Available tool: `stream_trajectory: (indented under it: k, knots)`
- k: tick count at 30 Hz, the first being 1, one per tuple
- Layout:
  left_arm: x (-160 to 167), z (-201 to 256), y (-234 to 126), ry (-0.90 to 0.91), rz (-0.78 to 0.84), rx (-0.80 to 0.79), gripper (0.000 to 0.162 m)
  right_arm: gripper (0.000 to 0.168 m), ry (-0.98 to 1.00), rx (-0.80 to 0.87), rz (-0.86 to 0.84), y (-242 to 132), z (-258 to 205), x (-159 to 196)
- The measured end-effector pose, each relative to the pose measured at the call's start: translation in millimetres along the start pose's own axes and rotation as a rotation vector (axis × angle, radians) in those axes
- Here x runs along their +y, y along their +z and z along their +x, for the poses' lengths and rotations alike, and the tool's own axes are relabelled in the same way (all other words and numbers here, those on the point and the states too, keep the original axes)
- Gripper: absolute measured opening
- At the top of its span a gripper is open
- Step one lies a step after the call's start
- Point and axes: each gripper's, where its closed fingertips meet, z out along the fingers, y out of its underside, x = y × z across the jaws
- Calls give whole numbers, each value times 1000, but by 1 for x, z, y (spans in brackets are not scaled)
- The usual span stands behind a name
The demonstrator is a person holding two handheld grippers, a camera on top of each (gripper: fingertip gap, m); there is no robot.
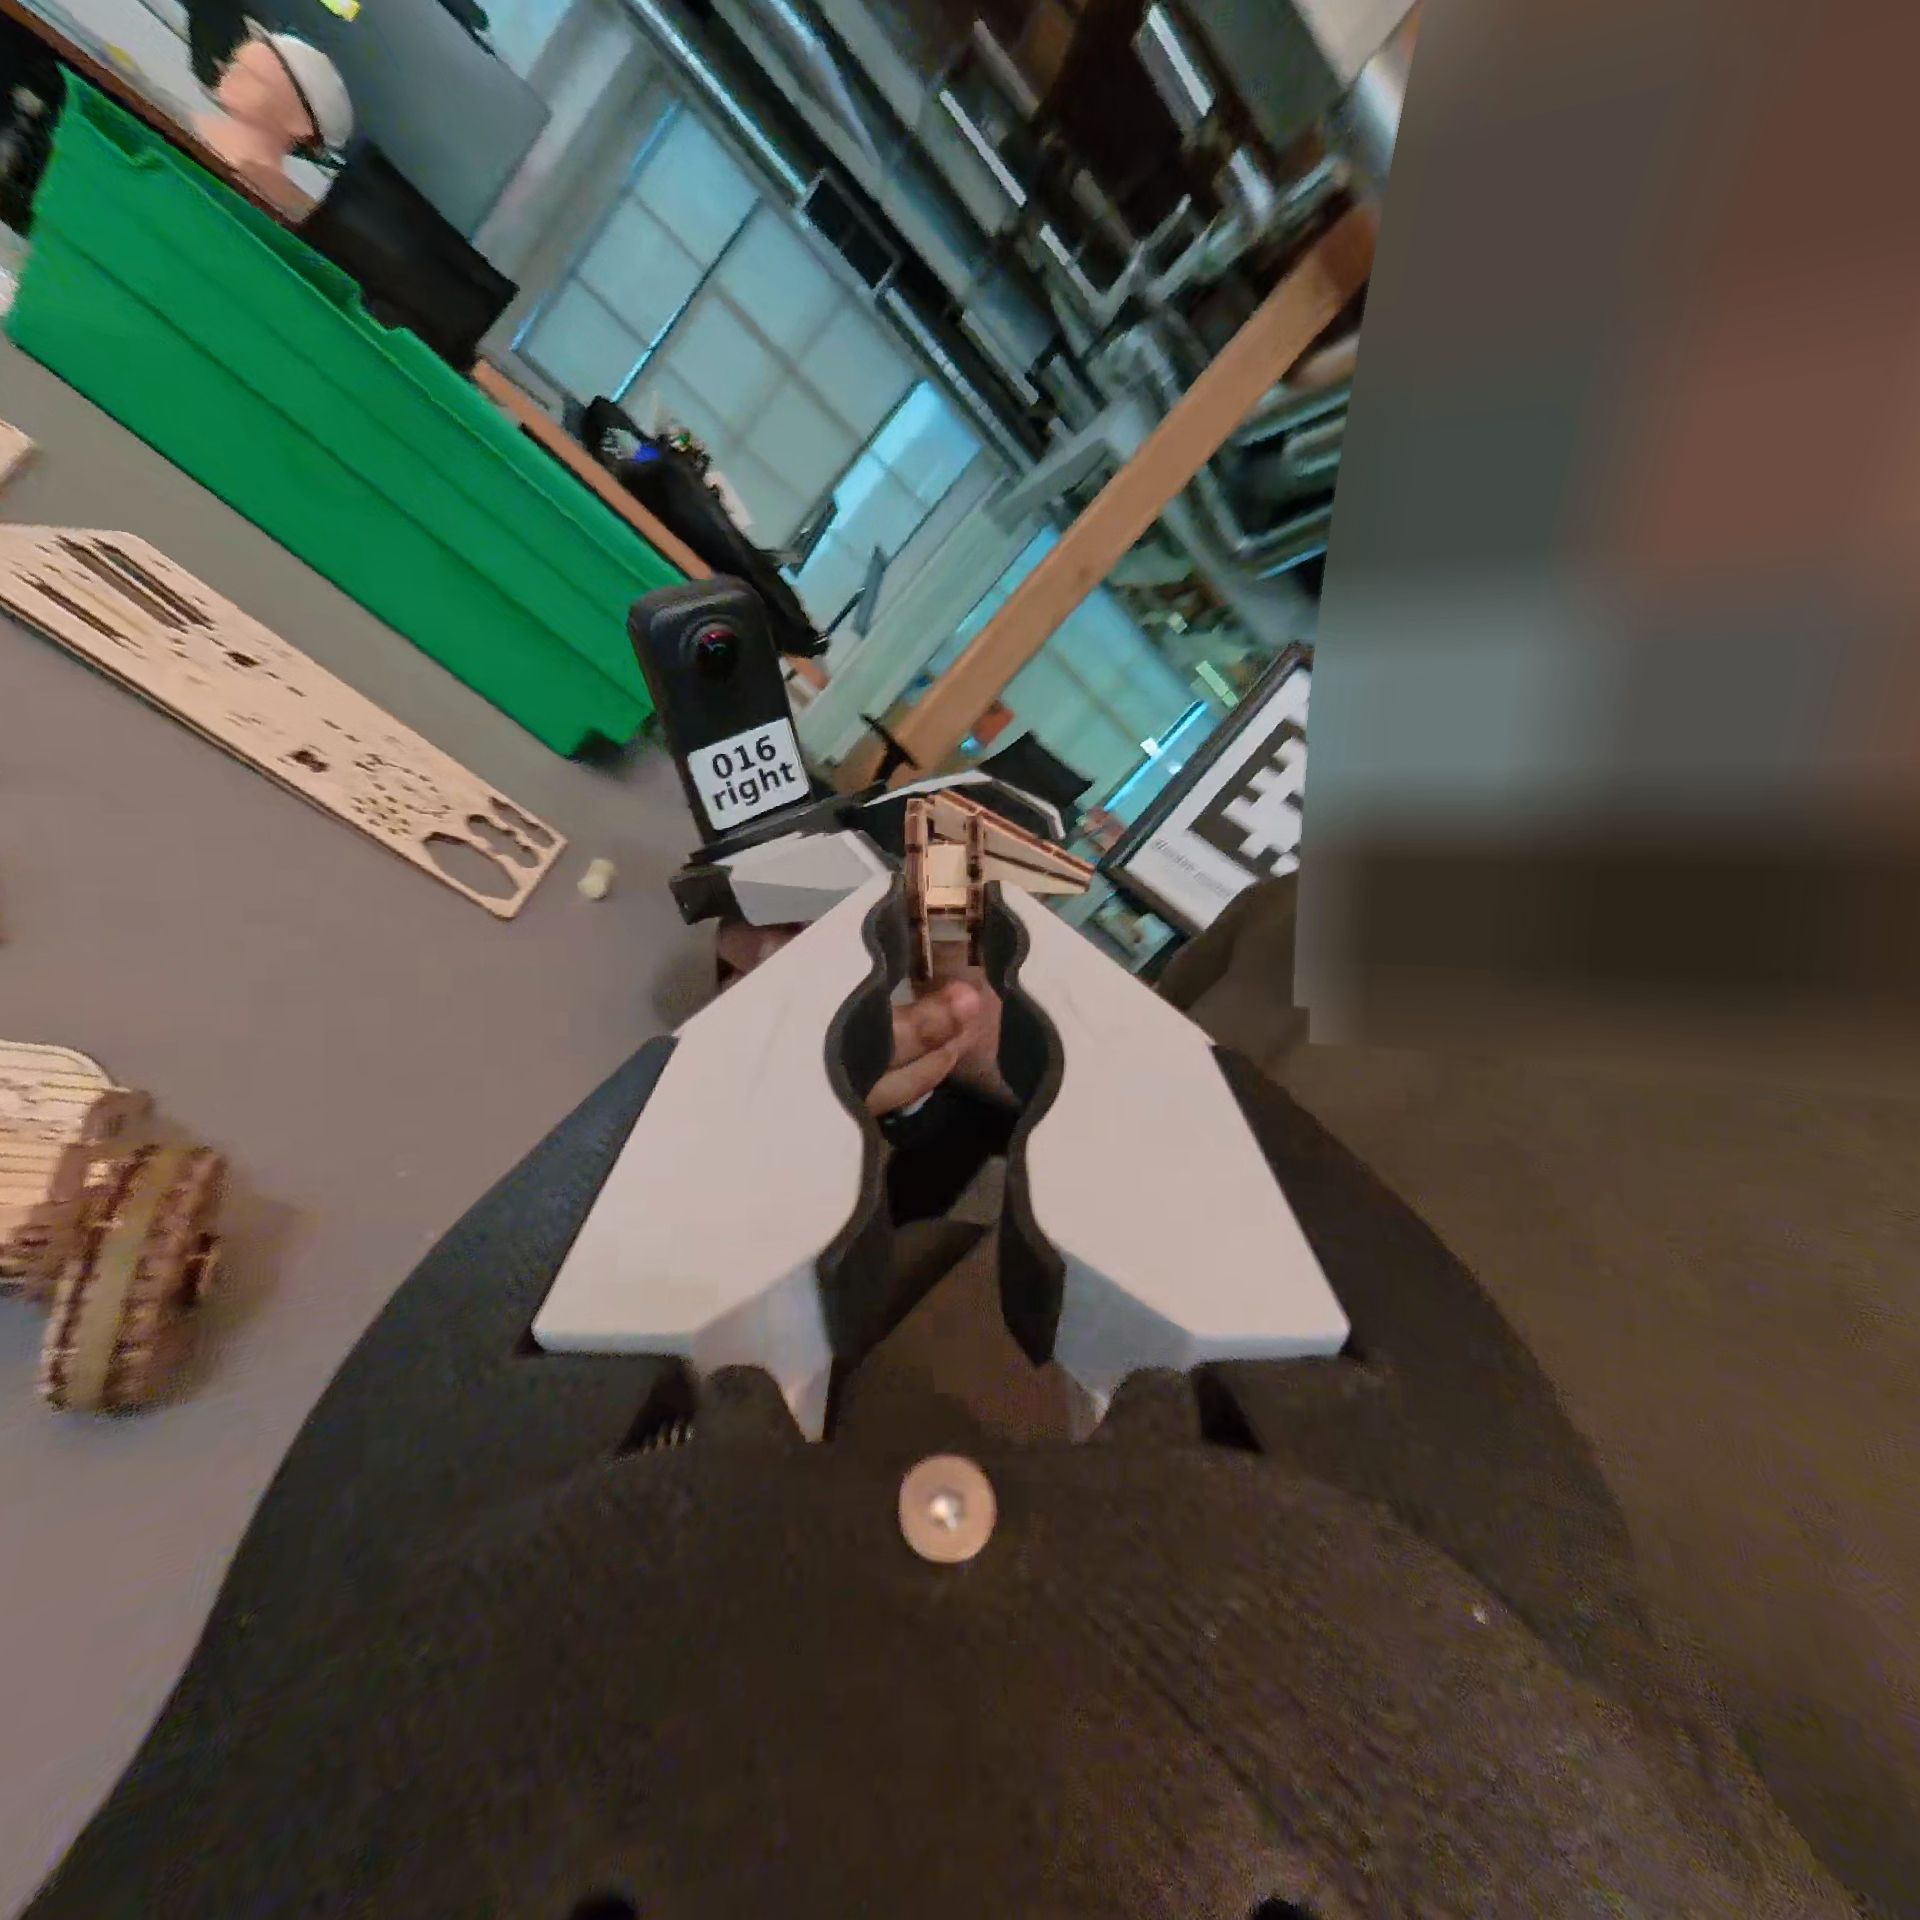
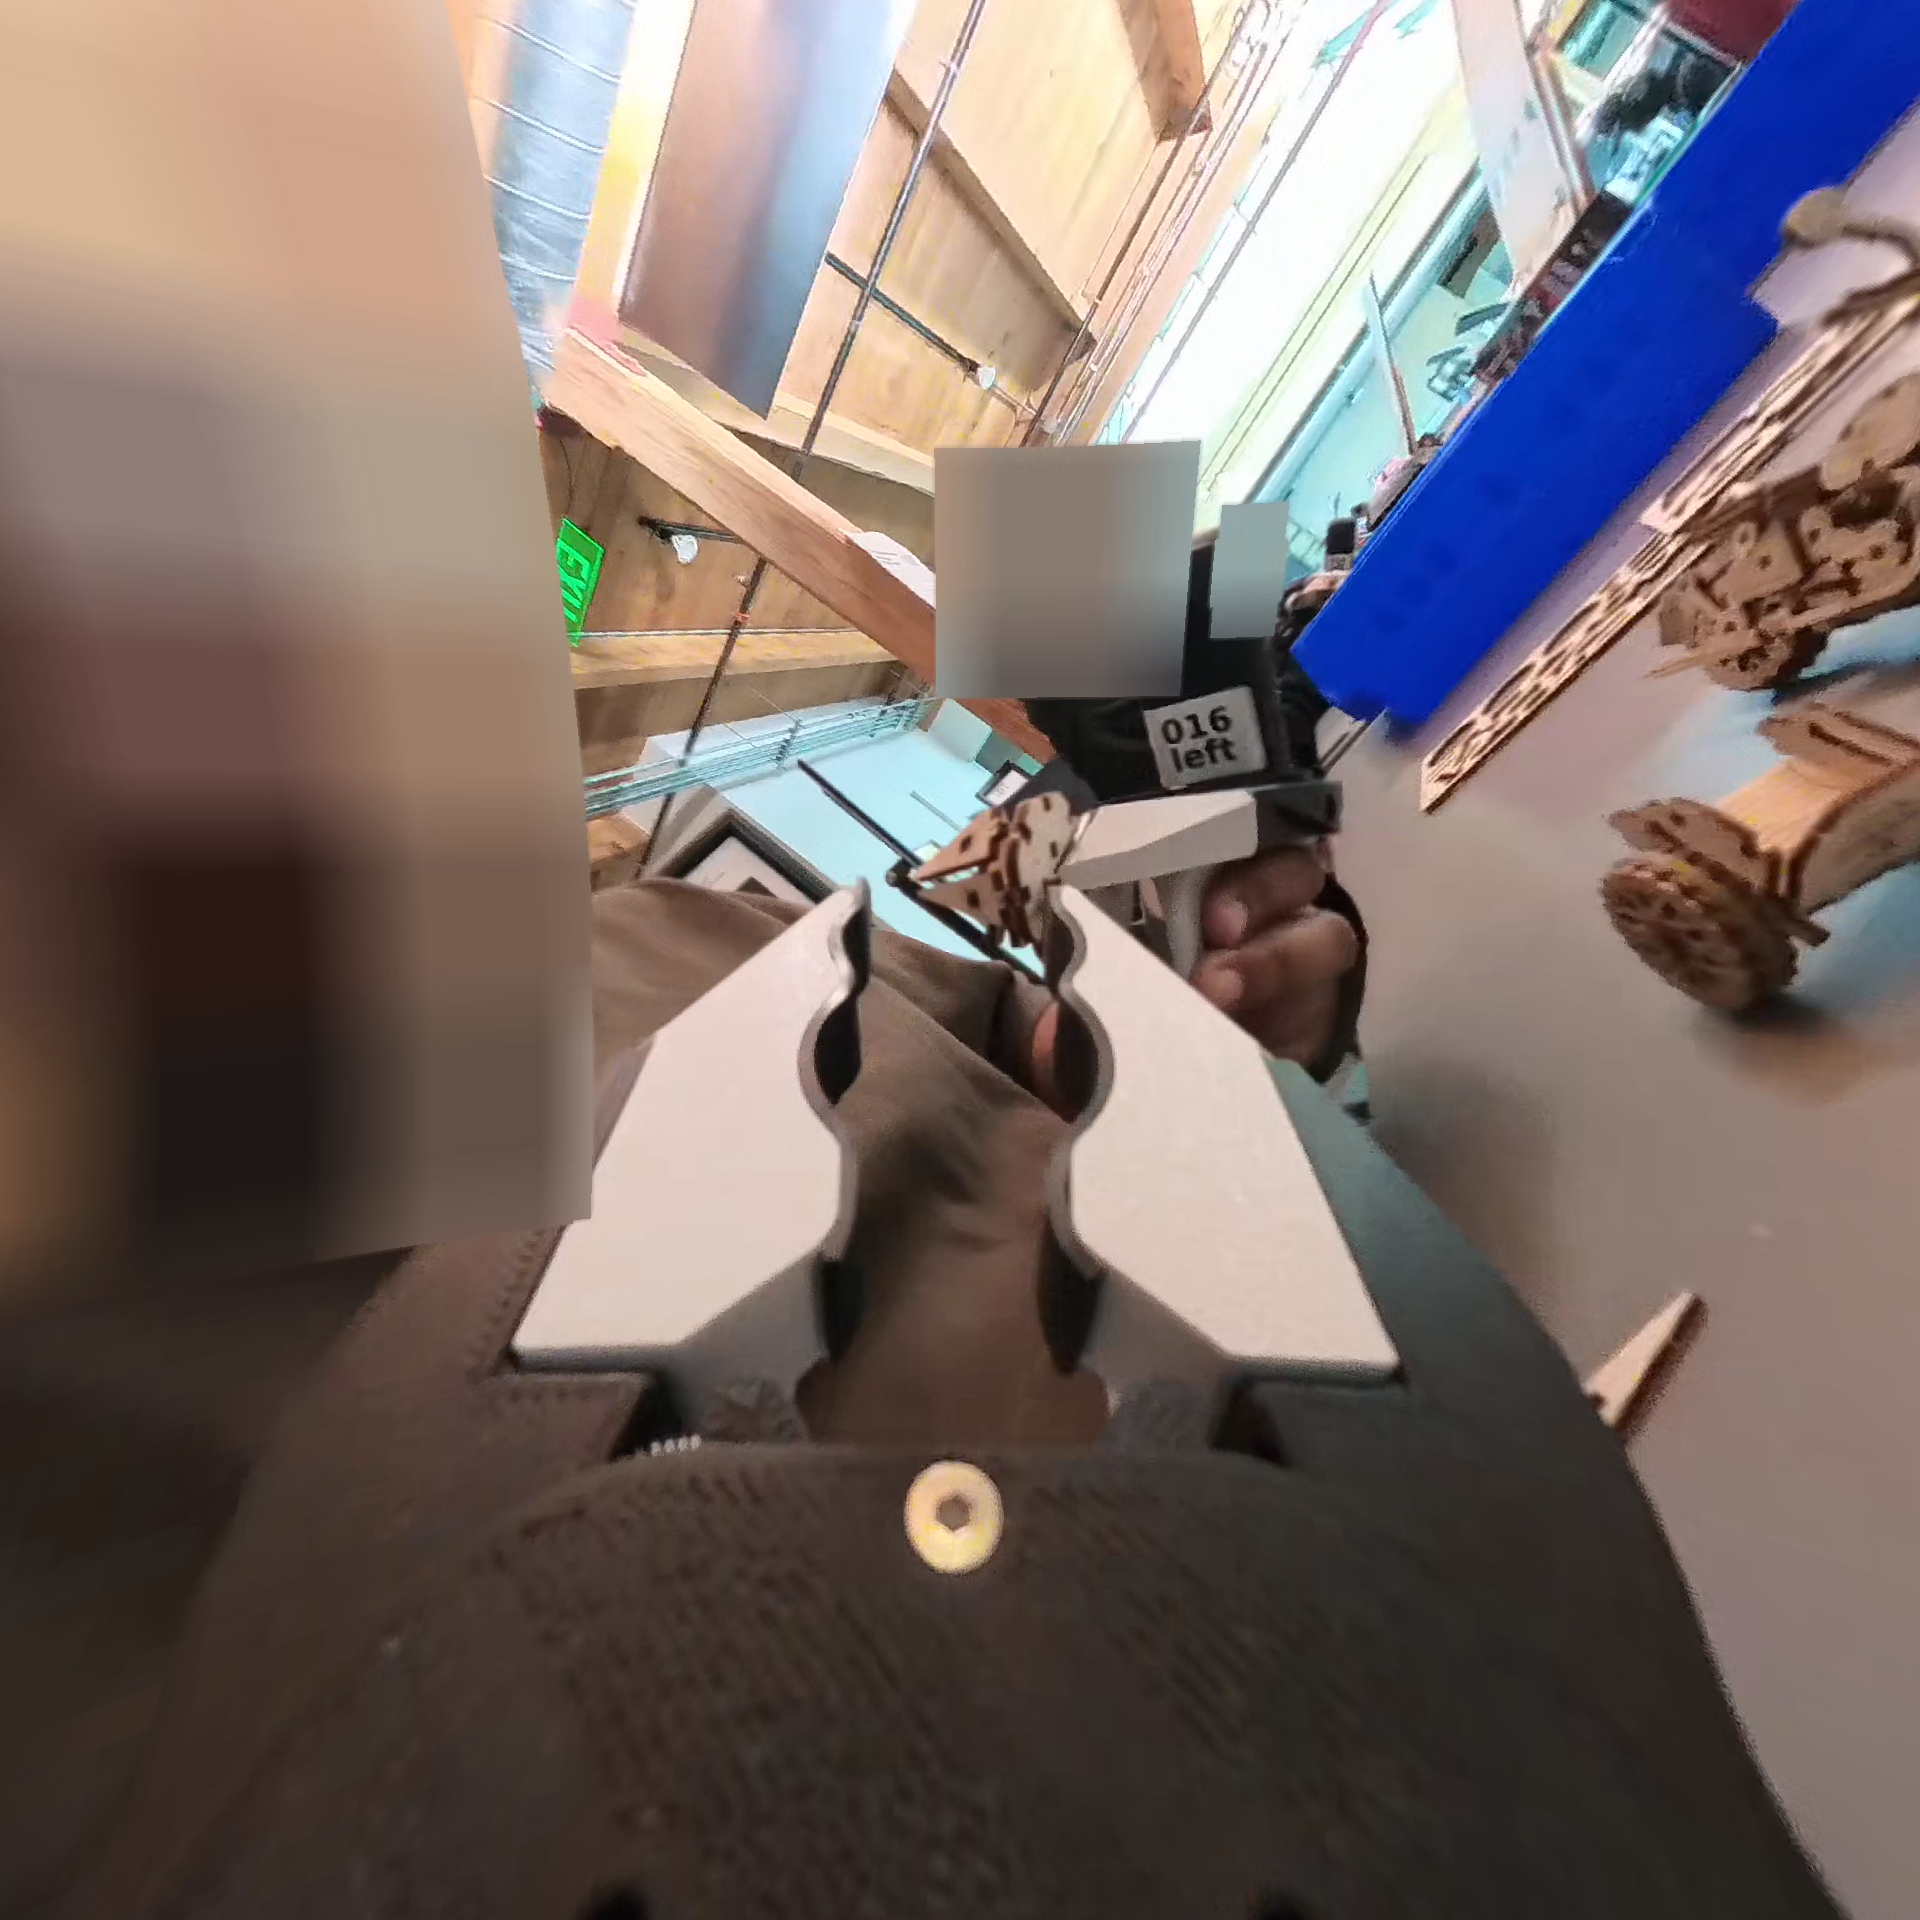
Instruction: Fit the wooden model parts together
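**Two hand-held grippers meet in the air over one small wooden piece**

The left hand-held gripper (image 1: 943,914) is clenched on a small wooden model part (image 1: 940,883), pinched right at its fingertips and held up off the gray surface (image 1: 260,987). The right hand-held gripper (image 2: 961,920) has its fingers spread apart. The same part sits by the tip of one finger (image 2: 1060,925), but I cannot tell if it touches.

Only the left wrist view shows a flat wooden sheet (image 1: 260,717) with cut-out holes, a green bin (image 1: 312,416) behind it, and a blurry built wooden model (image 1: 104,1226) near the left edge. It also shows a hand (image 1: 925,1039) below the part.

Only the right wrist view shows a blue bin (image 2: 1558,436), a wooden wheeled model (image 2: 1714,883) next to it, and a loose wooden wedge (image 2: 1647,1361) lying alone near the gripper's body.

The part is well apart from the things on the surface, with open air around both grippers.
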Motion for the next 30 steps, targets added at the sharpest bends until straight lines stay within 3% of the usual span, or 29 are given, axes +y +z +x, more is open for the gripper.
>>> stream_trajectory:
  k: [5,9,15,21,23,28,30]
  knots:
    - [-3,17,1,-154,51,170,11,31,-282,105,-58,3,-6,1]
    - [-6,23,-1,-253,81,265,10,43,-569,206,-53,4,-15,-4]
    - [-21,26,-9,-362,211,323,11,65,-1209,541,-189,8,-12,1]
    - [-19,12,0,-410,323,192,10,62,-1811,822,-309,18,-13,8]
    - [-21,10,-1,-382,383,135,10,56,-1885,873,-348,21,-7,12]
    - [-15,12,5,-407,411,116,11,69,-1830,995,-363,18,10,-1]
    - [-12,12,7,-431,405,126,11,62,-1826,985,-374,18,12,-1]
